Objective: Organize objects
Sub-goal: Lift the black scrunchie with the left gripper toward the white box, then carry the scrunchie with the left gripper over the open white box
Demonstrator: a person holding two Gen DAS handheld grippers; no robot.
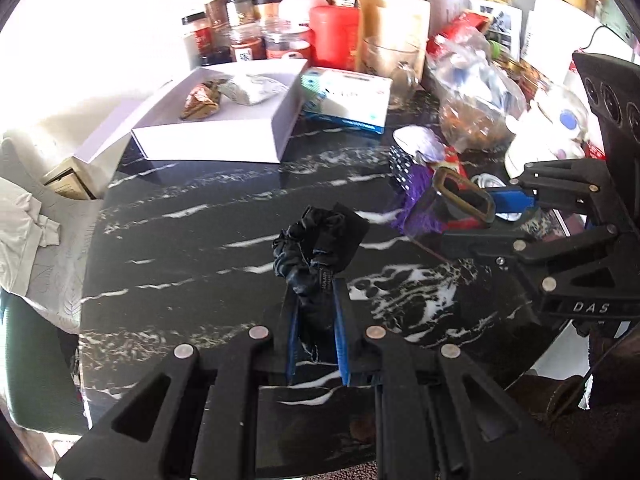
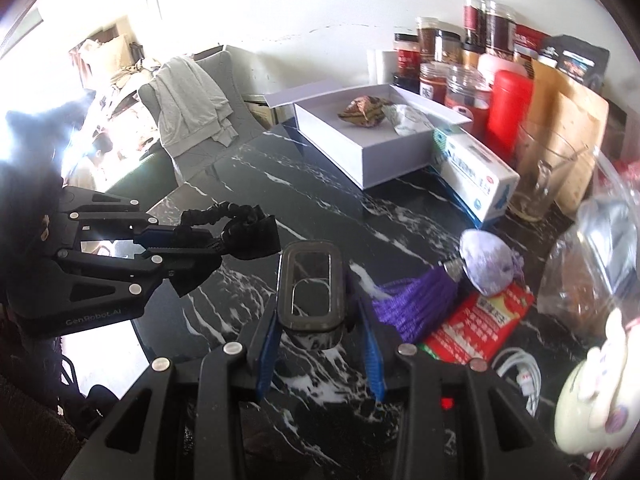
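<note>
My left gripper (image 1: pixel 318 280) is shut on a black scrunchie (image 1: pixel 308 248), held above the black marble table (image 1: pixel 192 216); it also shows in the right wrist view as the left gripper (image 2: pixel 212 246) with the black scrunchie (image 2: pixel 240 224). My right gripper (image 2: pixel 316 320) is shut on a small dark translucent case (image 2: pixel 312 292), lifted off the table. From the left wrist, the right gripper (image 1: pixel 492 208) with that case (image 1: pixel 464 196) is at the right. An open white box (image 1: pixel 224 120), also seen as the white box (image 2: pixel 380 136), holds two wrapped items at the back.
A purple tassel sachet (image 2: pixel 448 280), a red packet (image 2: pixel 480 320) and a white cable (image 2: pixel 520 372) lie right of my right gripper. A medicine carton (image 2: pixel 476 176), a glass (image 2: pixel 548 176), jars and a red canister (image 2: pixel 508 100) crowd the back. A chair with cloth (image 2: pixel 192 100) stands at the left.
</note>
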